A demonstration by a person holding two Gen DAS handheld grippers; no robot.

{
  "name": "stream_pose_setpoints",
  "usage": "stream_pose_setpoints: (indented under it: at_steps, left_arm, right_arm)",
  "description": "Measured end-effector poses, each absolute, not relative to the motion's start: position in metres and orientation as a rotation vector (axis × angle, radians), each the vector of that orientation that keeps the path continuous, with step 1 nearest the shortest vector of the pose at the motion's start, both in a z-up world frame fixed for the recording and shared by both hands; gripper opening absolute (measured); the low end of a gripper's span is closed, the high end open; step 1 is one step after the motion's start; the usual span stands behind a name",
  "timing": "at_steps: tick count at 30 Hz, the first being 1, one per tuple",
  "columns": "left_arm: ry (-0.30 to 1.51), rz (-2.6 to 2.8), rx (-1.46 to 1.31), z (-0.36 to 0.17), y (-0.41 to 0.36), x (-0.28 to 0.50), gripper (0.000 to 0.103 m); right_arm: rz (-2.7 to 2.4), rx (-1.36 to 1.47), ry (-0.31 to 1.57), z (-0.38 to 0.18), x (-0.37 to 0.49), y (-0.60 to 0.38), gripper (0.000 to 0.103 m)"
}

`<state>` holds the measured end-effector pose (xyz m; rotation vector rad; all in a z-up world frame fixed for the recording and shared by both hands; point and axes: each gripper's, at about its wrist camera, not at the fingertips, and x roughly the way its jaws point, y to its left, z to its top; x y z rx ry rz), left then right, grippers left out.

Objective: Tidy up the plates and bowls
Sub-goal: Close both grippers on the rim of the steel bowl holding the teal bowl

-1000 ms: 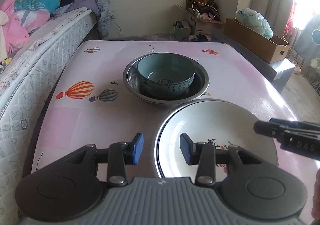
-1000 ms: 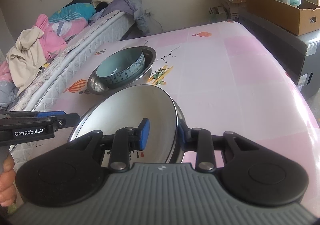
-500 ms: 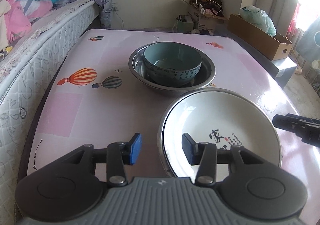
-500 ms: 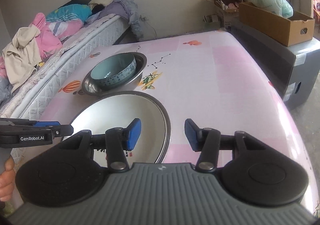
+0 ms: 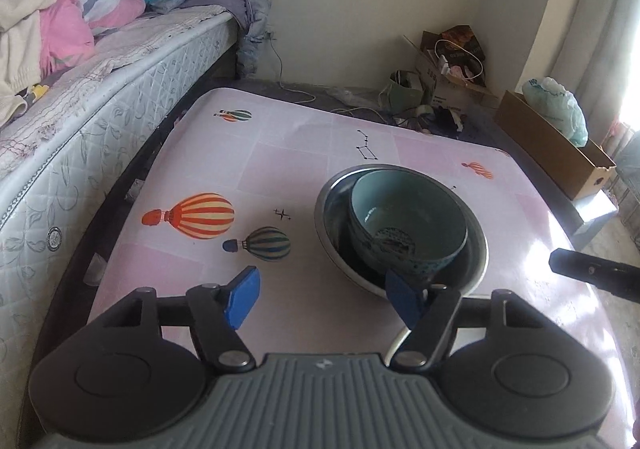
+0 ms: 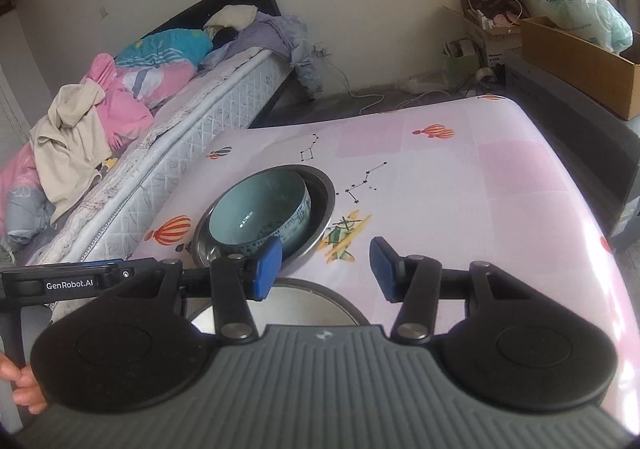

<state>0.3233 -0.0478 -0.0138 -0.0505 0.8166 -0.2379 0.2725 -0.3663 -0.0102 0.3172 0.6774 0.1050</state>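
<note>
Left wrist: left gripper (image 5: pixel 320 299) jaws just opened wider, nothing between. Teal bowl (image 5: pixel 406 221) nested in steel bowl (image 5: pixel 332 217), frame centre-right; white plate rim (image 5: pixel 396 341) hidden behind right finger. Bed (image 5: pixel 80 121) left.

Right wrist: right gripper (image 6: pixel 326 263) apart, empty. White plate (image 6: pixel 304 303) bottom centre, mostly blocked by gripper body. Pink tablecloth (image 6: pixel 500 189); cardboard box (image 6: pixel 580 61) upper right.

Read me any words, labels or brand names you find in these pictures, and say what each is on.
"GenRobot.AI": white lettering on the side of the left gripper, seen from the right wrist.
Print on the cardboard boxes by the wall: too small to read.
Pattern band on the blue bowl: no readable text.
</note>
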Motion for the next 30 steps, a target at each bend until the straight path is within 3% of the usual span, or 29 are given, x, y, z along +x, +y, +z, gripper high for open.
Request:
stream_pose_setpoints:
  at_steps: [6,10,17,30]
  left_arm:
    - [0.891,-0.22,-0.063,-0.028,-0.049,0.365,0.053]
    - [0.934,-0.22,-0.072,-0.037,-0.05,0.378,0.038]
    - [0.945,-0.225,-0.069,-0.039,-0.056,0.391,0.032]
    - [1.001,-0.239,-0.114,-0.053,-0.061,0.411,0.023]
  right_arm:
    - [0.107,0.352,0.76,-0.023,0.331,-0.371,0.046]
    - [0.097,0.358,0.814,-0.037,0.361,-0.372,0.038]
    - [0.119,0.382,0.862,-0.055,0.385,-0.37,0.023]
    - [0.143,0.364,0.912,-0.069,0.413,-0.356,0.013]
